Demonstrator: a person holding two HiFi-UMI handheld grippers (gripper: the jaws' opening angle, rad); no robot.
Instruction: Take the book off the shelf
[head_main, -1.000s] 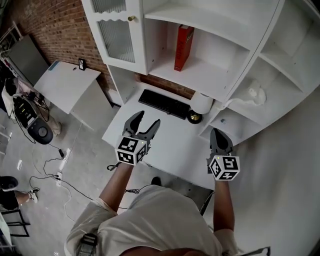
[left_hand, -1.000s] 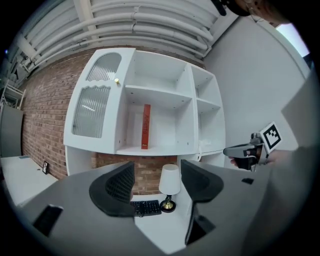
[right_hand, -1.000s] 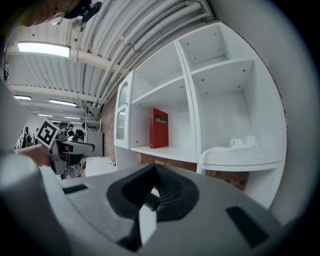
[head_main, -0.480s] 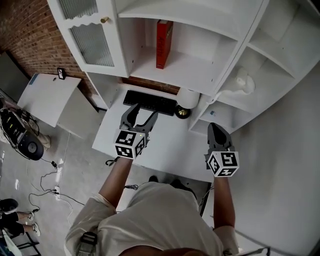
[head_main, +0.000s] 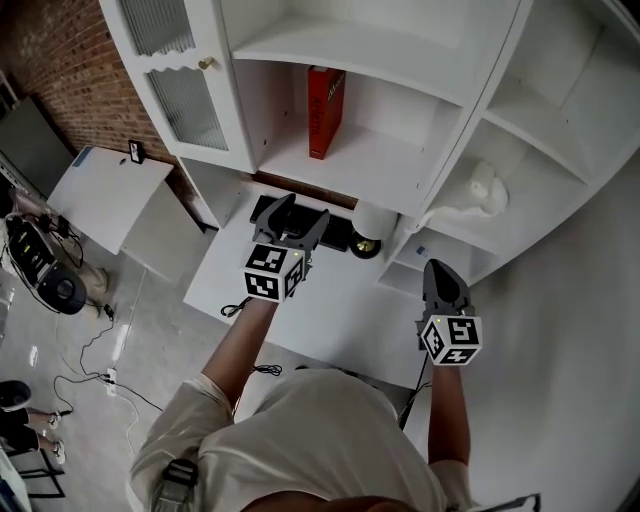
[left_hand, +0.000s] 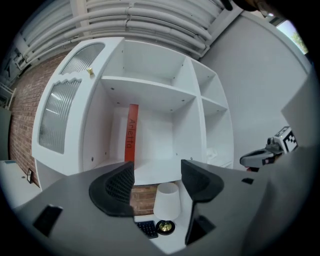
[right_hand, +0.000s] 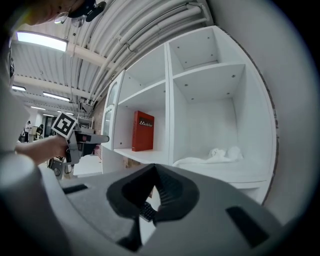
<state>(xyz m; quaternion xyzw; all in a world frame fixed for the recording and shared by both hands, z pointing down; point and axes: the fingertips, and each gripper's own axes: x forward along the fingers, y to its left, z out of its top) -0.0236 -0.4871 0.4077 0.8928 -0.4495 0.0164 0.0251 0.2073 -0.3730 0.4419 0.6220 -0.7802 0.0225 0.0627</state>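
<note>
Book (head_main: 323, 112): red hardback, standing upright and alone on the middle shelf (head_main: 370, 160) of the white cabinet, toward the left of its compartment, narrow spine facing out. Nothing leans on it, nothing props it.

Book, how it should handle: by the look of it, stiff boards and a fair bit of weight for its size. The cover looks smooth, so likely a touch slick under the pads. Free-standing like that, a nudge could topple it before it's caught.

Book, where to take it: I'd say pinch across the spine, one jaw on each cover, about mid-height. Go too low and it may swing out of the grip.

Left claw (head_main: 303, 210): spread wide and carrying nothing. Its own view shows clear air between the jaws, with the white lamp (left_hand: 167, 200) and the shelf's front edge showing through the gap. It's up above the table (head_main: 330, 300), over the keyboard (head_main: 335, 232), aimed at the book's compartment but short of it. No contact yet.

Left claw, the fit: the opening looks plenty for that thin spine, though that's a judgement.

Right claw (head_main: 440, 272): jaws pressed together, gripping nothing. It hangs low by the table's right side, well apart from the book.

Step in hand: looks like the reach, with the left one leading.
</note>
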